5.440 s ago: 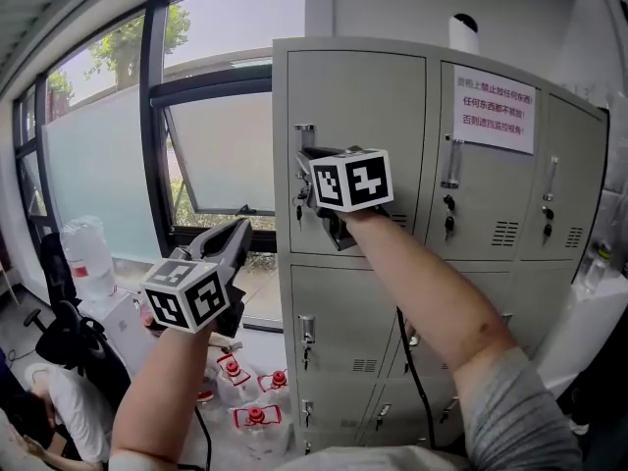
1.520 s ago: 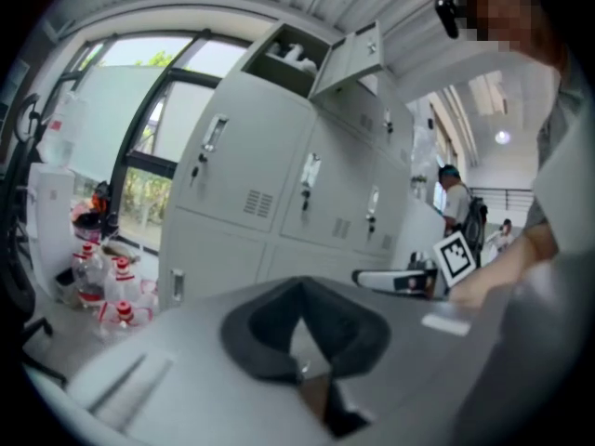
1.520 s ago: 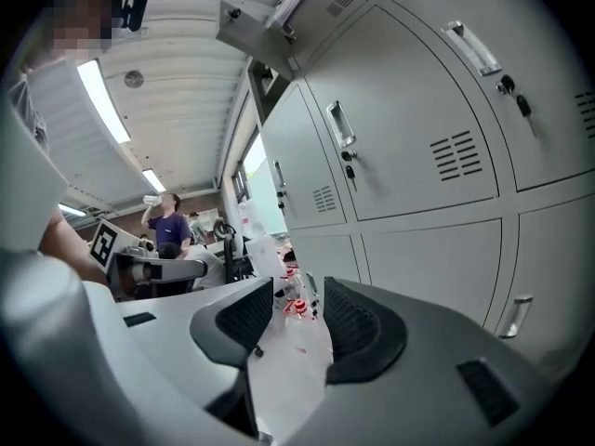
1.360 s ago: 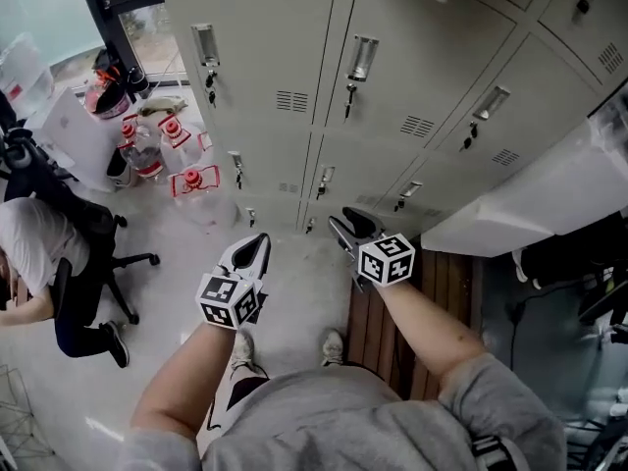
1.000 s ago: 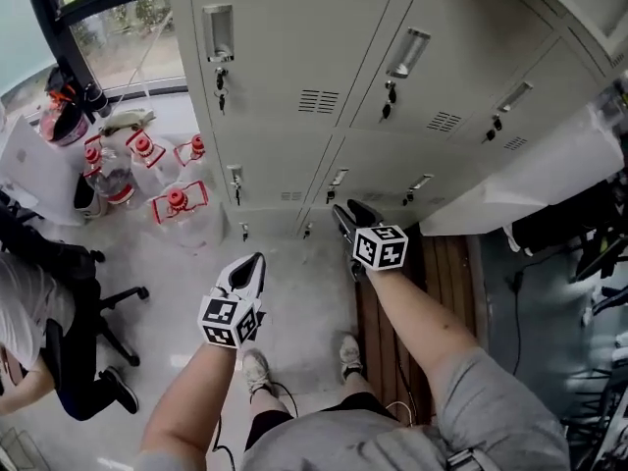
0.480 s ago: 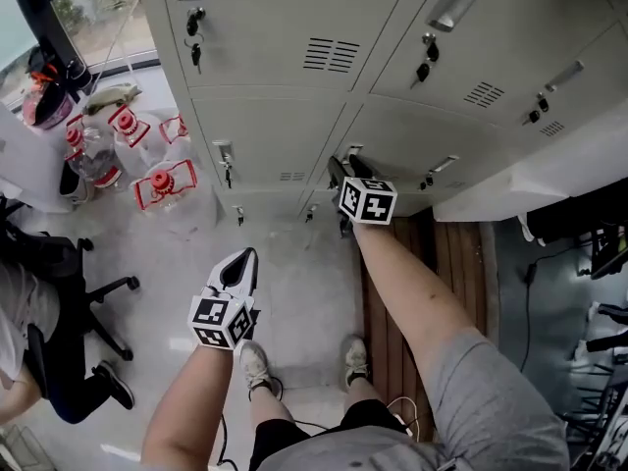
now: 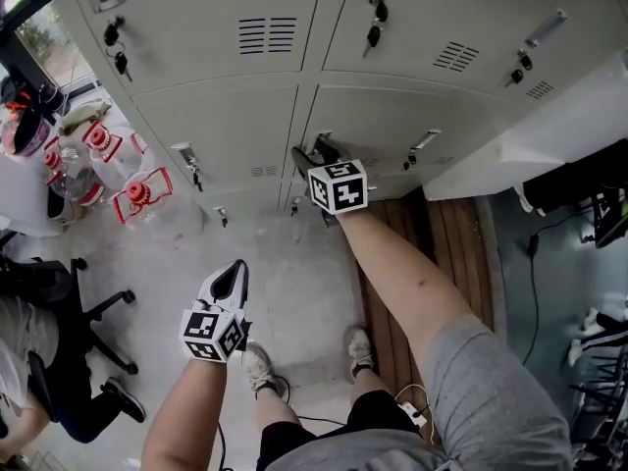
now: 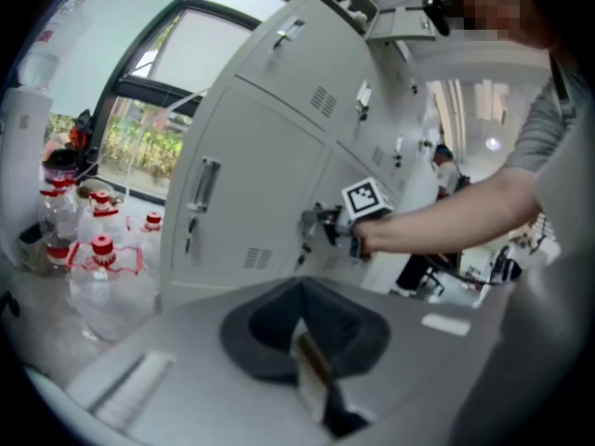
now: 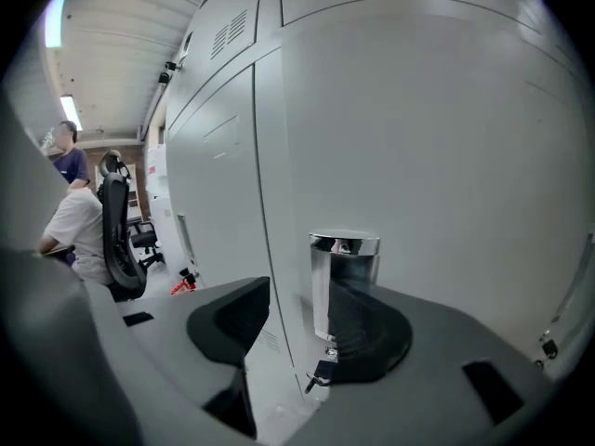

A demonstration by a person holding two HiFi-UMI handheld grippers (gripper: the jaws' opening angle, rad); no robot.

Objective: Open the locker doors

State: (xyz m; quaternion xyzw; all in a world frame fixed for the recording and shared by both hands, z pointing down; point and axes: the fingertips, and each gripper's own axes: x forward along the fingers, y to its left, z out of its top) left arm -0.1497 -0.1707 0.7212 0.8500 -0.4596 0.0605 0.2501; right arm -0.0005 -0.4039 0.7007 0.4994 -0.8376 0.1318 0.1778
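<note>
At the far left, clear bottles with red caps stand on the floor beside the lockers, with a black chair near them. The left hand-held gripper hangs over bare floor, well apart from the lockers and pointing toward them. Its jaws are pressed together with nothing between them.

The lockers fill the top of the head view — grey doors with chrome handles, small vents and keys hanging below the handles. Every door in view is closed.

The right hand-held gripper is up against a low door, at that door's left edge. Its jaws have just been opening and stand wide apart. The door's handle rises upright between them — clear of the left jaw and close by the right one, though whether those two touch is unclear. A key sticks out just below the handle.

To the right, a strip of wooden boards runs along the lockers' foot.
</note>
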